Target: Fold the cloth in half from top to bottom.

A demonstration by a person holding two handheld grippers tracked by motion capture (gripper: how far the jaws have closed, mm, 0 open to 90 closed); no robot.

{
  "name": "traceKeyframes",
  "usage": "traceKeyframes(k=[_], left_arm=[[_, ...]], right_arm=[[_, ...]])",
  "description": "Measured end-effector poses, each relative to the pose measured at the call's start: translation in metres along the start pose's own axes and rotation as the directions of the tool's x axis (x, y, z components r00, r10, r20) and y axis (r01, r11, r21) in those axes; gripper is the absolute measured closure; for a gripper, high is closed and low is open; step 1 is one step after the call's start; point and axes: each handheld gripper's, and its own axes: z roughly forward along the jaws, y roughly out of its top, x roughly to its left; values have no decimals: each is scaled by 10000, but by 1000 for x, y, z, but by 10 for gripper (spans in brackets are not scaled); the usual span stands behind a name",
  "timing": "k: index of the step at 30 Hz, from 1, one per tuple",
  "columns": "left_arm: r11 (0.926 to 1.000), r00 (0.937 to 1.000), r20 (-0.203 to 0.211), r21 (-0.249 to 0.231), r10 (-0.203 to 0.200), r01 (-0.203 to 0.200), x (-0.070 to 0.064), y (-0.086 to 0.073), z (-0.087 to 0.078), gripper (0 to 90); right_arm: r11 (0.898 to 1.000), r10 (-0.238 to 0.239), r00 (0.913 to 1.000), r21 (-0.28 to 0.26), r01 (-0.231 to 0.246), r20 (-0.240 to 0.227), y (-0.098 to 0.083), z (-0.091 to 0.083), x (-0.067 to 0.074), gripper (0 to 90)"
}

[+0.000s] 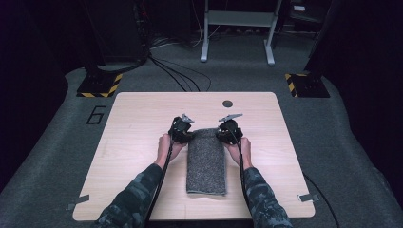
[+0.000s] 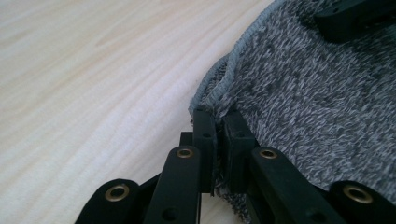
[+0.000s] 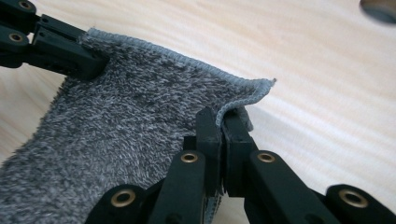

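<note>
Grey towel point(image 1: 206, 161): a folded strip of fuzzy, flecked terry with a stitched hem, lying flat on the light wooden table point(image 1: 138, 142). Its long axis runs from your edge of the table toward the far edge, and the strip sits slightly on your side of the table's middle.

Far end of the towel: both corners are lifted into small peaks where you grip them. In the left gripper view the hem curls up just ahead of the jaws; in the right gripper view the hem rises to a pointed corner over the jaw tips.

Left gripper point(image 2: 219, 135): your black jaws are pressed together with the towel's far left corner pinched between them. In the high view this gripper point(image 1: 182, 129) sits at the towel's far left corner, your hand behind it resting low on the table.

Right gripper point(image 3: 223, 128): jaws likewise closed on the towel's far right corner, cloth caught between the pads. In the high view it point(image 1: 229, 131) mirrors the other across the towel's width.

Forearms: your camouflage-patterned sleeves point(image 1: 135, 194) flank the towel on either side, running roughly parallel to its length.

Beyond the towel's far end, a small dark round hole point(image 1: 227, 103) marks the tabletop. Grey carpet point(image 1: 47, 156) surrounds the table.
</note>
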Motion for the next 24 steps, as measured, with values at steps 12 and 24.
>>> traceKeyframes(k=[12, 24], left_arm=[[9973, 9991, -304, -663, 283, -302, 10, 20, -21, 855], [9930, 9982, -439, -1092, 408, -454, 15, 33, -36, 854]], right_arm=[[9966, -439, 9990, -690, 445, 99, 22, -14, -1, 881], [9876, -794, 9965, -1338, 821, 255, 39, -26, -3, 880]])
